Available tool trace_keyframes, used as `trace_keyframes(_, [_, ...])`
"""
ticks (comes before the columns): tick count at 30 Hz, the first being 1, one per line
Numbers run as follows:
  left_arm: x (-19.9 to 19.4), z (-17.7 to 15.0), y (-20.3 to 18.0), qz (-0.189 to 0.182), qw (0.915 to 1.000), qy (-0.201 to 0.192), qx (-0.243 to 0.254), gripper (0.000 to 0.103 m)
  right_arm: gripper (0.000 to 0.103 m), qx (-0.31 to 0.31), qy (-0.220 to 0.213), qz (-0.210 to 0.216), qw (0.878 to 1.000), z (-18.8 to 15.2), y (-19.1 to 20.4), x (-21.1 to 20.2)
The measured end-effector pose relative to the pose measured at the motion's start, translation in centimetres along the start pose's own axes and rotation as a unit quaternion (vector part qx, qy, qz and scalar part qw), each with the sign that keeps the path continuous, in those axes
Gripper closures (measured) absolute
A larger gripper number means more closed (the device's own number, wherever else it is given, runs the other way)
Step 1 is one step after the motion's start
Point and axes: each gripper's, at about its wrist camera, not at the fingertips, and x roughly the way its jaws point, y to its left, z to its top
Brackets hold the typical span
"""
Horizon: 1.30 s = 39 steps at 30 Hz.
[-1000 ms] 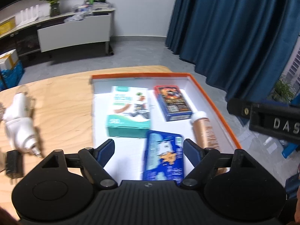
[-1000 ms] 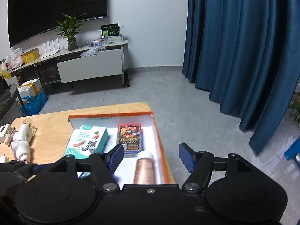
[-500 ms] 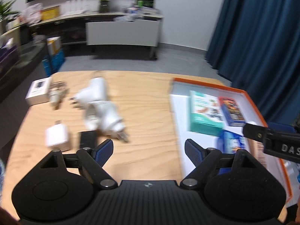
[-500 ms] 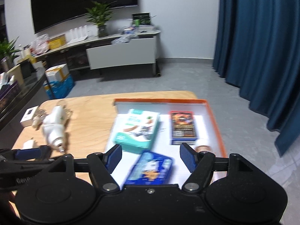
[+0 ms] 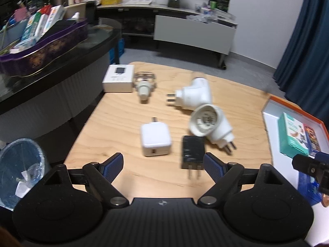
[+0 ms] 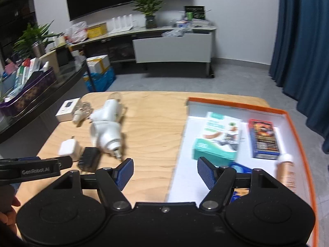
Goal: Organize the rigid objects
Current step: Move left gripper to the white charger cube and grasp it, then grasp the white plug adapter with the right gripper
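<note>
My left gripper (image 5: 163, 165) is open and empty, low over the wooden table's near edge. Just ahead lie a white cube charger (image 5: 155, 139) and a black plug adapter (image 5: 192, 152). Two white socket adapters (image 5: 211, 123) (image 5: 194, 93), a small bulb fitting (image 5: 144, 84) and a white box (image 5: 119, 78) lie farther back. My right gripper (image 6: 164, 173) is open and empty at the left edge of the orange-rimmed tray (image 6: 296, 123). The tray holds a teal box (image 6: 218, 138), a red-and-blue box (image 6: 263, 140), a tan bottle (image 6: 286, 173) and a blue pack (image 6: 240, 169).
A dark counter (image 5: 61, 57) with a purple tin of boxes stands left of the table. A bin with a blue liner (image 5: 20, 170) sits on the floor at the left. A white cabinet (image 6: 172, 45) and blue curtains (image 6: 304, 37) stand behind.
Both grippers have swung left, away from the tray. The left one now faces the chargers and adapters on the bare wood. Both stayed open.
</note>
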Motion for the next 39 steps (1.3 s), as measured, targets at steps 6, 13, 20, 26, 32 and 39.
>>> trace_keyframes(6, [0.9, 0.0, 1.6, 0.015, 0.9998, 0.004, -0.016, 0.014, 0.022, -0.016, 0.005, 0.016, 1.0, -0.1, 1.5, 0.7])
trace_keyframes(13, [2.6, 0.3, 2.9, 0.03, 0.9988, 0.008, -0.038, 0.014, 0.022, -0.008, 0.008, 0.017, 1.0, -0.4, 1.1, 1.0])
trace_keyframes(20, [3.9, 1.3, 1.9, 0.02, 0.9991, -0.001, -0.037, 0.011, 0.022, -0.009, 0.005, 0.021, 1.0, -0.5, 1.0, 1.2])
trace_keyframes(26, [5.7, 1.3, 1.9, 0.013, 0.9994, 0.006, -0.032, 0.038, 0.021, -0.013, 0.006, 0.034, 0.999, -0.1, 1.2, 1.8])
trace_keyframes(32, [5.3, 1.2, 2.7, -0.014, 0.9993, -0.005, -0.034, 0.059, 0.015, -0.013, 0.012, 0.092, 0.996, 1.0, 2.3, 3.4])
trace_keyframes(39, [3.8, 0.7, 3.8, -0.019, 0.9993, -0.026, -0.016, 0.061, 0.007, -0.028, 0.029, 0.142, 0.989, 3.1, 4.5, 8.1])
